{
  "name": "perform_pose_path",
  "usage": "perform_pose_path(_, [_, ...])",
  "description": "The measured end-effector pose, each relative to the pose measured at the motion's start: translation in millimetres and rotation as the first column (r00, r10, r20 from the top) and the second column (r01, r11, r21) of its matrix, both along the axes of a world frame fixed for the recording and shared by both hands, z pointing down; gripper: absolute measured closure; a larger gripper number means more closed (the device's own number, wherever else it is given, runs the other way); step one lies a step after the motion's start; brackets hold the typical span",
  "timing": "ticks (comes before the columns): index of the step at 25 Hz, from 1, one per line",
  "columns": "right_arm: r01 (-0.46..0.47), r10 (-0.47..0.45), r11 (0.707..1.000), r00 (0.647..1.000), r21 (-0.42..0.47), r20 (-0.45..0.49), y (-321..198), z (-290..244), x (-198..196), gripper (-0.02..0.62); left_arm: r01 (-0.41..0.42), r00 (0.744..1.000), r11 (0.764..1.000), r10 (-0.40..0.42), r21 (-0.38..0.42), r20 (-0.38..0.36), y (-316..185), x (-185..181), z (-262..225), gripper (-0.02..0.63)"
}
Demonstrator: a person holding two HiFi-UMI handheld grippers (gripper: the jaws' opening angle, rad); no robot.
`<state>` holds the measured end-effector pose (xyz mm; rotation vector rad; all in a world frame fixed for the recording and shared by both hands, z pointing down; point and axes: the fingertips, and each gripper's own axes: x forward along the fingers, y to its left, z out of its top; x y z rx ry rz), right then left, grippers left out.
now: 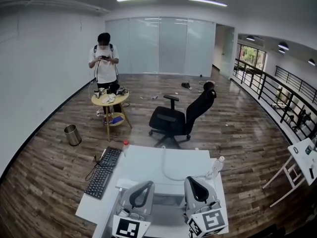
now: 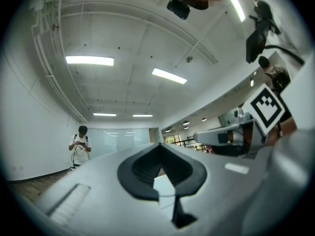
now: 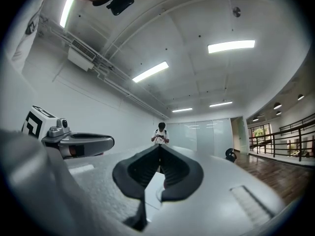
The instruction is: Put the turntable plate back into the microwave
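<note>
Left gripper [image 2: 158,144]: jaws pressed together, tips meeting, nothing between them. Right gripper [image 3: 160,147]: the same, tips touching, empty. Both are held side by side over the near edge of the counter [image 1: 143,162], pointing about level and slightly upward across the room, marker cubes nearest the person. Turntable plate [image 1: 171,175]: only a faint curved clear outline, lying flat on the counter just ahead of the two grippers, touched by neither; the identification is uncertain. Count on the counter: one keyboard [image 1: 104,171] at its left edge, one bottle [image 1: 216,166] at its right edge. Beyond the counter: one office chair [image 1: 178,118], one standing person [image 1: 104,58].
</note>
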<state>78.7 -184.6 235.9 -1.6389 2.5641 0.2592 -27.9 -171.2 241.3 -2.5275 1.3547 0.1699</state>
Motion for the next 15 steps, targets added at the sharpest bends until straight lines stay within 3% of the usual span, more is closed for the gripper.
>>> perform_pose_path(8, [-0.01,0.011,1.0,0.998,-0.016,0.062,10,-3,-5,0.595,-0.017,0.999,1.0,0.017,0.001,0.028,5,0,-6,0.603])
perform_pose_path(15, [-0.047,0.047,0.999,0.999,0.02,0.027,19,-14,-9,0.595,-0.033,0.998,0.999,0.033,0.007,0.047,9,0,-13,0.603])
